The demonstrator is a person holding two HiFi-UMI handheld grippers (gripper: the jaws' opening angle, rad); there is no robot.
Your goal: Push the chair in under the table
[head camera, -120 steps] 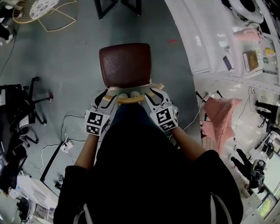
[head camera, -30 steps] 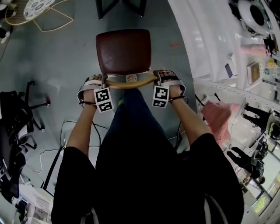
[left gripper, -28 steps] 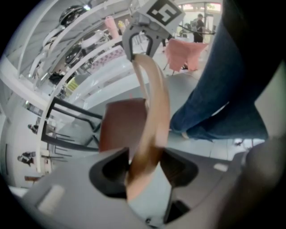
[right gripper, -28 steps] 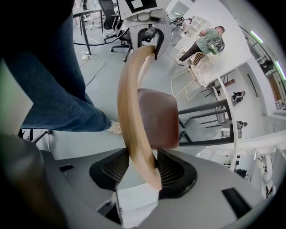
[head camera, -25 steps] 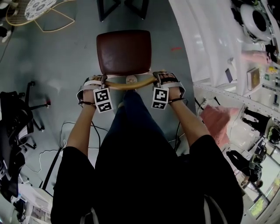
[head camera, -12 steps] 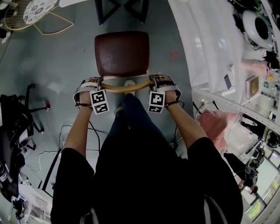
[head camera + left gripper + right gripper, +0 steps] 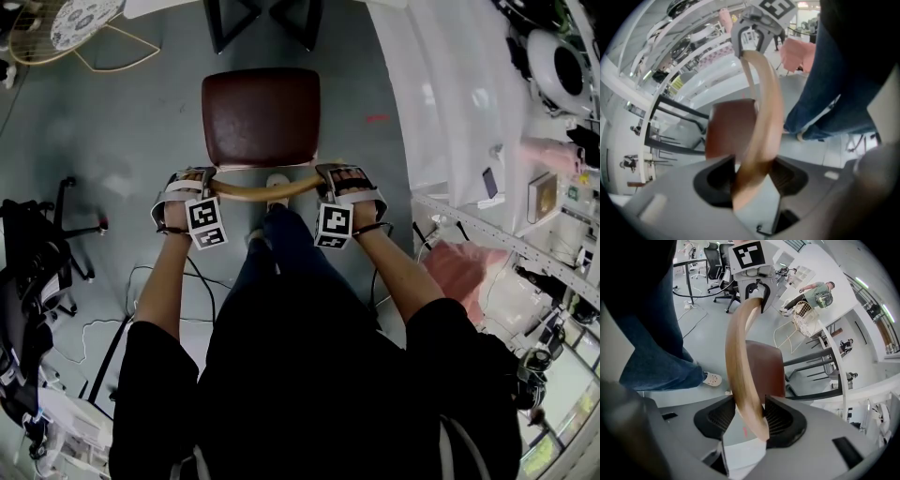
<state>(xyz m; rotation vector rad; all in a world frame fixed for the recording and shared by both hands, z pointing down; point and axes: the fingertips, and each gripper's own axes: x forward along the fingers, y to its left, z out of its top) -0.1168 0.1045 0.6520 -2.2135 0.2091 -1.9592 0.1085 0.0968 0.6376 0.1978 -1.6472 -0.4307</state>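
Jaws of both grippers are clamped on the chair's curved wooden backrest rail [image 7: 267,190], neither pair opened far. The left gripper [image 7: 194,176] has the rail's left end pinched between its dark pads, as its own view shows, with the rail [image 7: 761,112] running up out of the left gripper [image 7: 751,176] toward the other one. The right gripper [image 7: 335,172] bites the right end the same way, the wood [image 7: 740,366] pressed between the pads of the right gripper [image 7: 751,417].

The chair [image 7: 261,117], with its brown seat, stands on the grey floor in the upper middle of the head view. Its seat points toward the table's black legs [image 7: 225,19] at the top edge and stops just short of them. In the right gripper view the white table edge [image 7: 836,366] runs down the right side beyond the seat.

Nearly five seconds ago the marker cubes sat low and close to the person's body, and the seat lay lower in the frame. Now the arms reach out, the grippers sit higher, and the seat is nearer the top. Over the last second the grip looks the same at both ends. Meanwhile the black legs have slid further down into the frame, a strip of white tabletop [image 7: 159,6] has appeared at upper left, and the person's white shoe [image 7: 277,180] shows just behind the rail.
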